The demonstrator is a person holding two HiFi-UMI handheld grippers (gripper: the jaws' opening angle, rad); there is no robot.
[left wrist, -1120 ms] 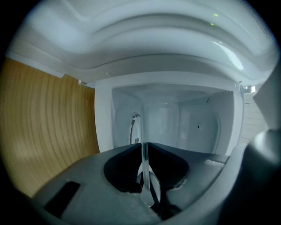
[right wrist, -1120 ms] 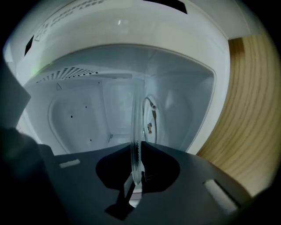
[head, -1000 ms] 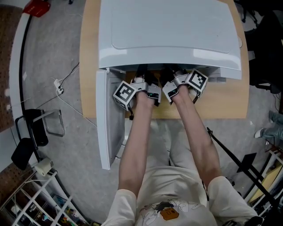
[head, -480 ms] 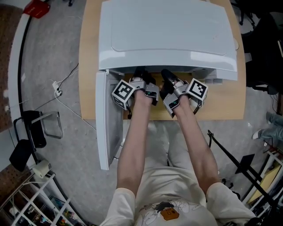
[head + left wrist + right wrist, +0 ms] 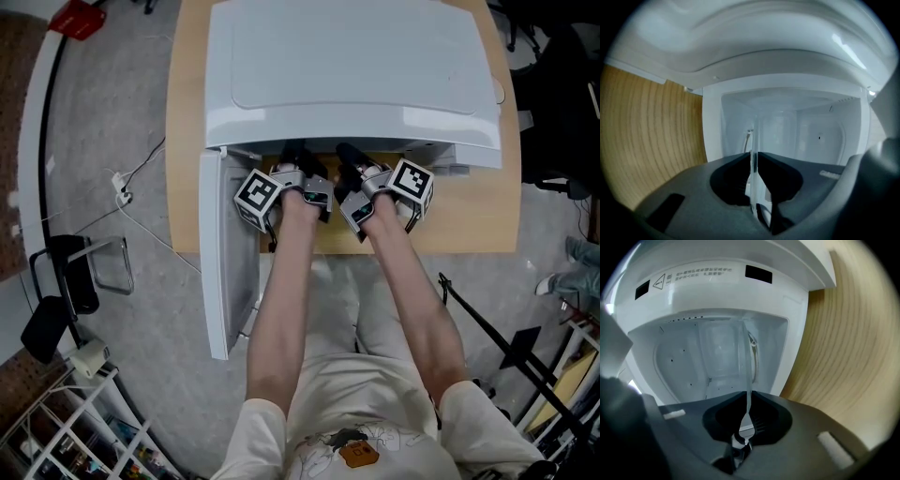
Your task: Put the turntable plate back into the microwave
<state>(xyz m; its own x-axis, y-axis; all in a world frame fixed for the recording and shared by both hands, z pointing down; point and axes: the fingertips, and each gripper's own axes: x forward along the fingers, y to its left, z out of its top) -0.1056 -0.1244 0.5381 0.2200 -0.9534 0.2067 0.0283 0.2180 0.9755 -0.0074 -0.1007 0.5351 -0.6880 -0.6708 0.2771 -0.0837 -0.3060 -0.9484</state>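
- Microwave [image 5: 356, 66] stands on a wooden bench [image 5: 186, 141], its door [image 5: 225, 272] swung open at the microwave's left side and hanging out past the bench edge.
- Both forearms reach to the microwave's open front, and the jaw ends are tucked under its overhanging top.
- Left gripper [image 5: 753, 154] points into the white cavity [image 5: 811, 136] at the left of the opening. Its jaws are clamped on the thin clear rim of the turntable plate [image 5: 753, 136], having just eased slightly apart with the glass between them.
- Right gripper [image 5: 747, 397] points into the right of the opening. Its jaws have just been closing and now pinch the same glass rim.
- Turntable plate is held edge-on between the two grippers at the mouth of the microwave and reaches into the cavity. Whether it touches the cavity floor cannot be told.
- Cables trail on the grey floor left of the microwave.
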